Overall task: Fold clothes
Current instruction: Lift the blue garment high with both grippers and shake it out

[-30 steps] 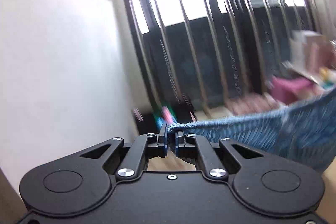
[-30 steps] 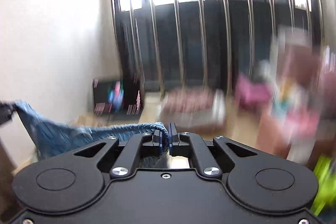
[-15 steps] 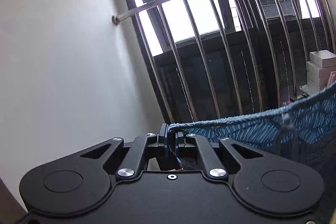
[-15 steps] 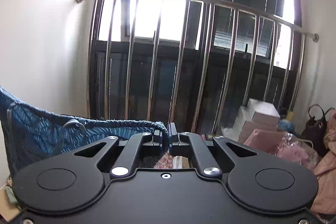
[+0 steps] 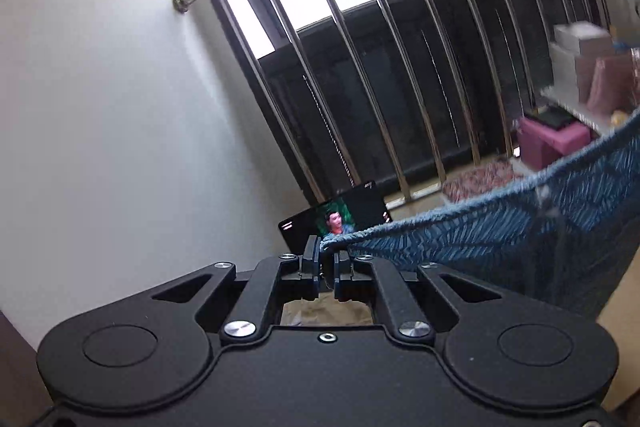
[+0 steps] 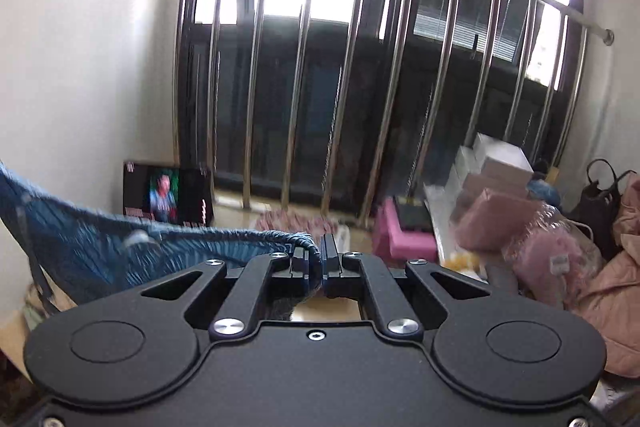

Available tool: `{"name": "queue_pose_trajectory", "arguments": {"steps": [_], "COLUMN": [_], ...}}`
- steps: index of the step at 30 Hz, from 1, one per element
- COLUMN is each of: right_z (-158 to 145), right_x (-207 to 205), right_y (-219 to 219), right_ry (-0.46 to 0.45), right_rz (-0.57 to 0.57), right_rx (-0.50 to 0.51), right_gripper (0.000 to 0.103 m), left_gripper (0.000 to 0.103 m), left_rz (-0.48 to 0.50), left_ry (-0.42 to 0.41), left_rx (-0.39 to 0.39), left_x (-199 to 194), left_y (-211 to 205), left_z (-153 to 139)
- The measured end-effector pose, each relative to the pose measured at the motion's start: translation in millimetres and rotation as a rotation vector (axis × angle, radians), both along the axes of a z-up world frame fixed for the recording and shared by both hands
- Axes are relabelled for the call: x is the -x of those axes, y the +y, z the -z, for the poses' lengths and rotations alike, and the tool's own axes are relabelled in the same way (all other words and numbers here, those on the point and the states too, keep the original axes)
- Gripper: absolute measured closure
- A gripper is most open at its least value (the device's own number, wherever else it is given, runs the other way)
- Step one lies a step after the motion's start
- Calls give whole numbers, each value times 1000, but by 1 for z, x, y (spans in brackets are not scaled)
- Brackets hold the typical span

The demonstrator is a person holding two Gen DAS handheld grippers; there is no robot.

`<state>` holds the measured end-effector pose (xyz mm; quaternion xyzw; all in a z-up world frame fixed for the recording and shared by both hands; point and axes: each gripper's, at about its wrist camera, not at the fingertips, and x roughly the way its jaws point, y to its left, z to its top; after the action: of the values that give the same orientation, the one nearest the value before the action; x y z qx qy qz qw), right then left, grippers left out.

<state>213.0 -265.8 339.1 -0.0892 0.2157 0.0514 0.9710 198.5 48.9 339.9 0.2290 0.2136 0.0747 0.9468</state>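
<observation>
A blue patterned garment (image 5: 520, 227) hangs stretched in the air between both grippers. In the left wrist view its top edge runs from my left gripper (image 5: 326, 251) off to the right, and the cloth drops below it. My left gripper is shut on one corner of that edge. In the right wrist view the same garment (image 6: 120, 247) spreads to the left, and my right gripper (image 6: 318, 255) is shut on its other bunched corner. The lower part of the garment is hidden behind the gripper bodies.
A barred window (image 6: 360, 67) with steel rails fills the far wall. A lit screen (image 6: 166, 195) leans at its foot on the left. Pink boxes (image 6: 404, 231), white boxes (image 6: 500, 163), bags and a pink jacket (image 6: 608, 287) pile up on the right. White wall (image 5: 100, 107) at left.
Both grippers rose with the garment held between them, then tipped back down, so the screen and the floor clutter come back into sight. Both views have rolled a little.
</observation>
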Motion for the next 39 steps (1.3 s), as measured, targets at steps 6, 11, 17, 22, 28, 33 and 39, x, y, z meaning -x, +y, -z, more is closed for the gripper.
{"name": "queue_pose_trajectory", "arguments": {"steps": [6,11,17,22,28,33,39], "right_z": [17,31,55,67,80,109,173], "right_x": [17,12,1,2,-2,-17,-36], "right_y": [15,16,24,29,18,8,-4], "right_ry": [61,145,241,259,284,335,469], "right_rz": [-4,-23,-55,-57,-48,-36,-43], "right_rx": [155,207,279,305,231,132,-22], "right_gripper": [98,98,94,91,80,76,91], "left_gripper": [96,96,96,96,96,96,97], "left_rz": [19,26,33,27,28,13,14], "left_ry": [26,37,81,72,24,-19,2], "left_rx": [-208,-317,-397,-480,-433,-400,-383], "left_x": [17,17,12,15,23,22,10], "left_y": [-17,-26,-32,-38,-38,-42,-45], "left_z": [24,37,57,72,68,70,89]}}
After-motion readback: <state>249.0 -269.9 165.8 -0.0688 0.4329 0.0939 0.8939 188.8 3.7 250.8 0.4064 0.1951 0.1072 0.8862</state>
